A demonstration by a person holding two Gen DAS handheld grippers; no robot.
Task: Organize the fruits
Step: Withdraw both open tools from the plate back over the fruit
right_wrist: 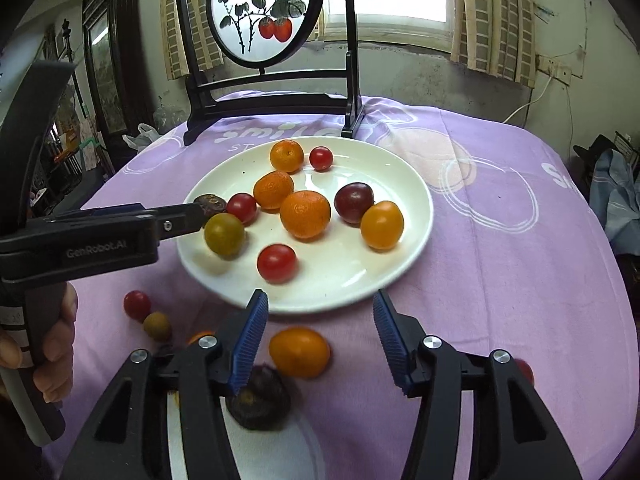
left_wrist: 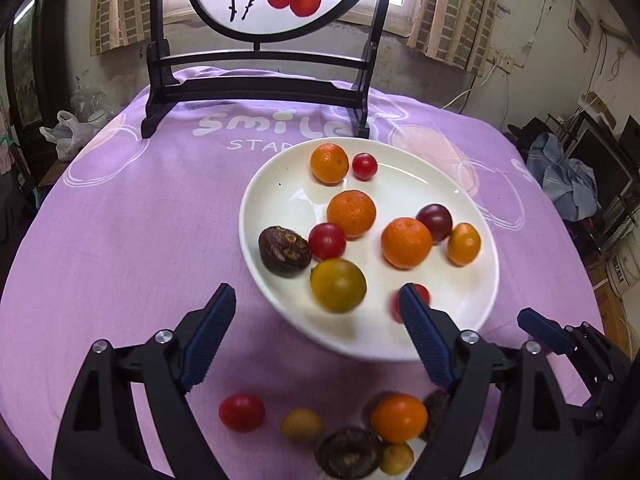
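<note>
A white plate (left_wrist: 288, 184) (right_wrist: 400, 184) on the purple cloth holds several fruits: oranges (left_wrist: 351, 213) (right_wrist: 305, 214), red tomatoes (left_wrist: 327, 241) (right_wrist: 276, 263), a dark passion fruit (left_wrist: 284, 252), a purple plum (right_wrist: 353, 202) and yellow tomatoes (left_wrist: 338, 285) (right_wrist: 381, 225). My left gripper (left_wrist: 316, 312) is open and empty just above the plate's near rim; it also shows in the right wrist view (right_wrist: 188, 216). My right gripper (right_wrist: 320, 320) is open and empty above loose fruit in front of the plate: an orange-yellow fruit (right_wrist: 299, 352) and a dark passion fruit (right_wrist: 260, 402).
More loose fruit lies on the cloth in front of the plate: a red tomato (left_wrist: 241, 412) (right_wrist: 137, 305), a yellow one (left_wrist: 301, 425) (right_wrist: 157, 325), an orange (left_wrist: 399, 418). A black framed screen (left_wrist: 256, 92) (right_wrist: 272, 92) stands at the back of the table.
</note>
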